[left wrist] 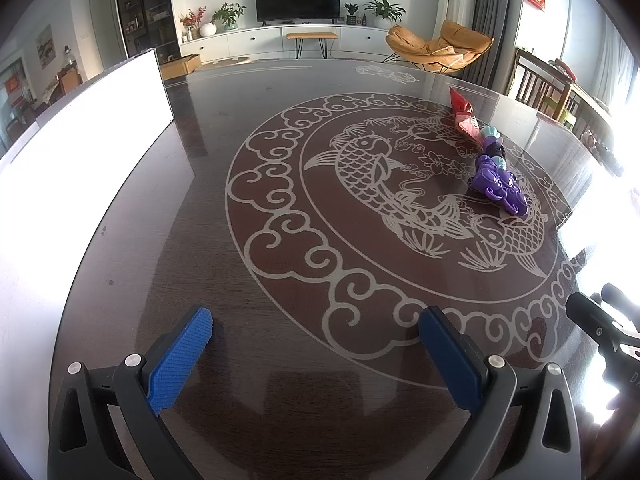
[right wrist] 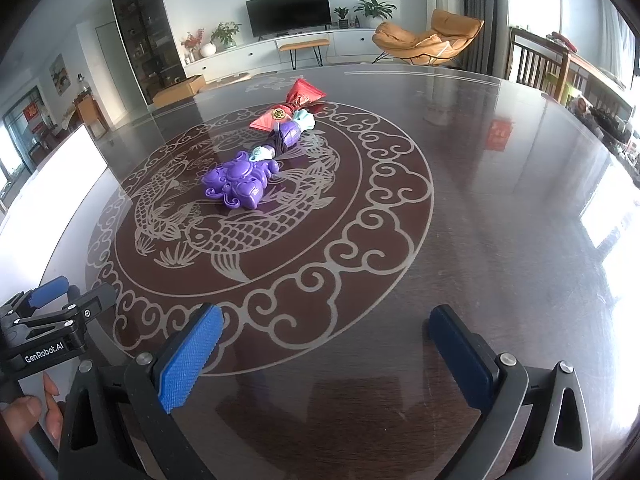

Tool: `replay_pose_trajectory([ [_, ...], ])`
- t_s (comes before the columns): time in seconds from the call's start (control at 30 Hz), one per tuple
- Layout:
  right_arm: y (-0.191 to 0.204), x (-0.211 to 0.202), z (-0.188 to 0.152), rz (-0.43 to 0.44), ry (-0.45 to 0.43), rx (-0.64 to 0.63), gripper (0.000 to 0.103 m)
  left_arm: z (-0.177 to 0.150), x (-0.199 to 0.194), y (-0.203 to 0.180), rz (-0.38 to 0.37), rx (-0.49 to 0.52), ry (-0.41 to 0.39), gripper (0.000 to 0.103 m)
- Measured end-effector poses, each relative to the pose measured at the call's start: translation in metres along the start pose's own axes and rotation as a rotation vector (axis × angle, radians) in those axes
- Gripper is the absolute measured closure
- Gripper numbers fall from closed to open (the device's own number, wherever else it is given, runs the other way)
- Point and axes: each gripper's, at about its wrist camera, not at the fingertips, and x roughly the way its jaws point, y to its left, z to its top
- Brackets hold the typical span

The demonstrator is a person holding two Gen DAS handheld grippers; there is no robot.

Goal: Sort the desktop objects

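Purple plastic toy (right wrist: 240, 184) lay at the centre of the dark glossy counter (right wrist: 500, 240) touching a red packet (right wrist: 306, 94), well beyond the left tongs (left wrist: 316, 332) and right tongs (right wrist: 326, 328), both wide and empty, so I judged a low approach from its free near end best.

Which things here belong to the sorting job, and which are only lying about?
For the job:
- purple toy
- red packet
- white tray

Only around:
- television
- orange chair
- potted plant
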Motion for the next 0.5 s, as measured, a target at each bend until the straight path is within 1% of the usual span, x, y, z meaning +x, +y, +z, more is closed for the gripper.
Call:
replay_pose_trajectory([
  [0.4, 0.000, -0.002, -0.001, -0.010, 0.000, -0.002, 0.000, 0.000, 0.000, 0.000, 0.000, -0.001, 0.000, 0.000],
  [0.5, -0.013, -0.008, 0.004, 0.069, -0.038, 0.051, 0.000, 0.000, 0.000, -0.001, 0.002, -0.001, 0.000, 0.000],
])
